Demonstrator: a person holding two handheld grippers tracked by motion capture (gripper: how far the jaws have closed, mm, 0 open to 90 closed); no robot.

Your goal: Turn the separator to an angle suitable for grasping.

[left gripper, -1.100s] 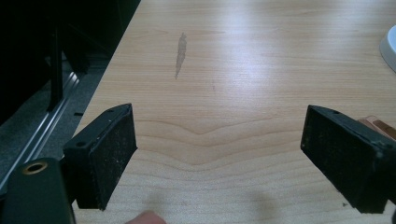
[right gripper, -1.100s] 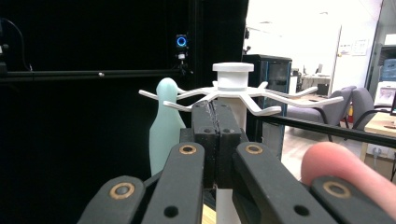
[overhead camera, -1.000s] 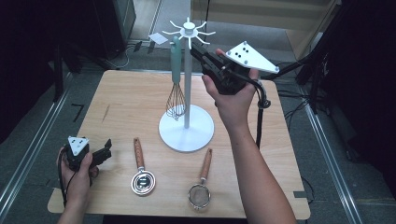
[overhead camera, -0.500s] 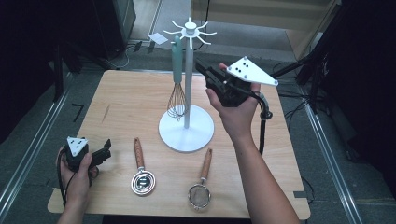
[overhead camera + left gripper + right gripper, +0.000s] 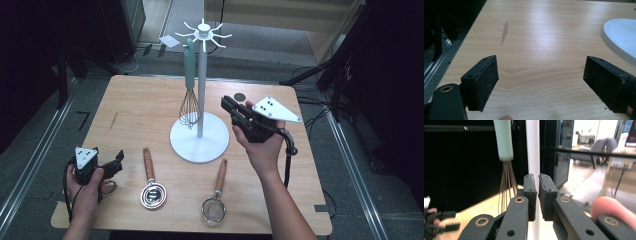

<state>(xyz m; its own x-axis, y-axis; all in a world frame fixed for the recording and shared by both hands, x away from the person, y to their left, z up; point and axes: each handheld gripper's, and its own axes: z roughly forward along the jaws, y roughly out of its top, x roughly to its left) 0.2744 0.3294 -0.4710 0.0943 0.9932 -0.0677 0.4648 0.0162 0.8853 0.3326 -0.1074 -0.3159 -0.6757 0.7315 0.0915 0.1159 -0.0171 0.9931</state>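
Two grippers: both in play, left idle, right active.
Right gripper [image 5: 226, 103]: has dropped from up near the rack top a sec ago to about the whisk's wire level, just right of the pole; jaws near-pressed together w/ a slim gap, just been cracking open, nothing between the pads.
Whisk [image 5: 189, 80]: hangs by its mint handle from a hook on the white rack [image 5: 202, 75], wires clear above the round base, just left of the pole. In right gripper view the whisk [image 5: 505, 165] sits left of the jaws, untouched.
Meaning: reads as hang step done for the whisk & the right hand backing off; next pick prob. one of the two tools on the table.
Left gripper [image 5: 118, 161]: parked at near-left table corner, little shift vs. earlier pics; in left gripper view the jaws are spread wide over bare wood, empty.
Measuring spoon [image 5: 151, 186]: wooden handle, lies flat near front edge, left of rack base.
Strainer [image 5: 215, 199]: wooden handle, flat, right of the spoon, nearer the right hand.
Table [image 5: 135, 105]: light wood, dark round disc [image 5: 240, 97] at far side behind right gripper.
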